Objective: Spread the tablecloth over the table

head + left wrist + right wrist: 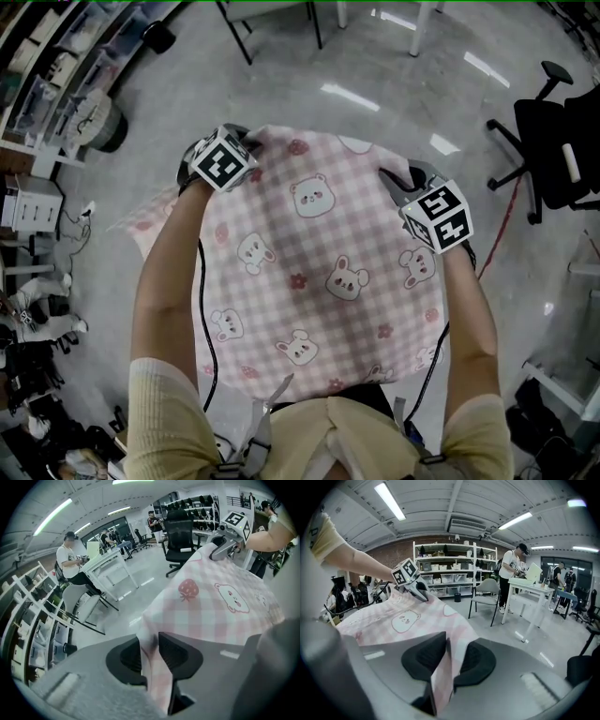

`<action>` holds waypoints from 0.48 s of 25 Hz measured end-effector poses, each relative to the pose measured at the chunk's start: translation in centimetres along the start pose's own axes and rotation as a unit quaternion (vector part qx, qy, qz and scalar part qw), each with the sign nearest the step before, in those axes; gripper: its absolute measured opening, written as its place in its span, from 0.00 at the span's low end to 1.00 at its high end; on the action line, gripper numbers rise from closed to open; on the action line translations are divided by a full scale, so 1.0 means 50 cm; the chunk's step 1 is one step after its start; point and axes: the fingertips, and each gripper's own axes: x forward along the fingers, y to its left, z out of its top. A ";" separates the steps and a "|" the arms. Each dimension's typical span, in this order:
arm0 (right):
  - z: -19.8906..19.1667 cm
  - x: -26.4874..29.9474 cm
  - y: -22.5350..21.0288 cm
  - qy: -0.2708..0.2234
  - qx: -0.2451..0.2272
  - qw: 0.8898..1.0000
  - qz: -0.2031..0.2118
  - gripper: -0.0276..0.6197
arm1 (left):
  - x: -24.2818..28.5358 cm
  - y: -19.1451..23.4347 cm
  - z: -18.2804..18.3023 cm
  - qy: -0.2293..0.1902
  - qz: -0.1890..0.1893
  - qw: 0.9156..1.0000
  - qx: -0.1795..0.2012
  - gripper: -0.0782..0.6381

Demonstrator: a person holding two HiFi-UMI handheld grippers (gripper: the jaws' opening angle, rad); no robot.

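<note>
**Head view.** Tablecloth (319,272), pink check with bears, is stretching from its far edge back toward the person, long axis running far to near. Left gripper (242,141) is sitting at the far-left corner and right gripper (396,180) at the far-right corner, the left slightly farther out. The table is not showing; only floor (394,94) is surrounding the cloth.

**Left gripper view.** The hem is passing between the jaws, which are standing slack around it, apparently not pinching. The cloth is running away rightward.

**Right gripper view.** The jaws are clamping a fold of hem. The cloth is running leftward to the other corner.

**Judgement.** The coming move is hinging on that far edge. All the cloth is lying nearward of both tools, so neither hand is better placed.
</note>
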 end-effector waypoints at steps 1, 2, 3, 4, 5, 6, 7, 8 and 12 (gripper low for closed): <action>-0.002 0.001 -0.001 0.003 0.005 1.000 -0.003 0.14 | 0.003 0.001 0.000 -0.002 0.004 1.000 0.001 0.24; -0.005 0.002 -0.002 0.006 0.009 1.000 -0.006 0.14 | 0.006 0.000 -0.001 -0.003 0.009 1.000 0.003 0.25; -0.008 0.003 -0.003 0.007 0.013 1.000 -0.009 0.15 | 0.009 -0.001 -0.002 -0.002 0.015 1.000 0.004 0.25; -0.011 0.005 -0.004 0.008 0.015 1.000 -0.011 0.15 | 0.012 -0.001 -0.004 -0.001 0.021 1.000 0.005 0.26; -0.013 0.007 -0.005 0.009 0.017 1.000 -0.013 0.16 | 0.014 0.000 -0.007 0.001 0.029 1.000 0.005 0.28; -0.016 0.010 -0.006 0.009 0.019 1.000 -0.016 0.16 | 0.016 0.004 -0.010 0.003 0.039 0.999 0.005 0.30; -0.019 0.014 -0.006 0.010 0.020 1.000 -0.018 0.16 | 0.018 0.010 -0.013 0.003 0.049 0.999 0.002 0.33; -0.023 0.016 -0.008 0.011 0.022 0.999 -0.020 0.16 | 0.019 0.018 -0.016 0.001 0.060 0.998 -0.003 0.37; -0.031 0.013 -0.021 0.017 0.040 0.998 -0.041 0.25 | -0.008 0.053 -0.015 -0.029 0.093 0.994 -0.043 0.47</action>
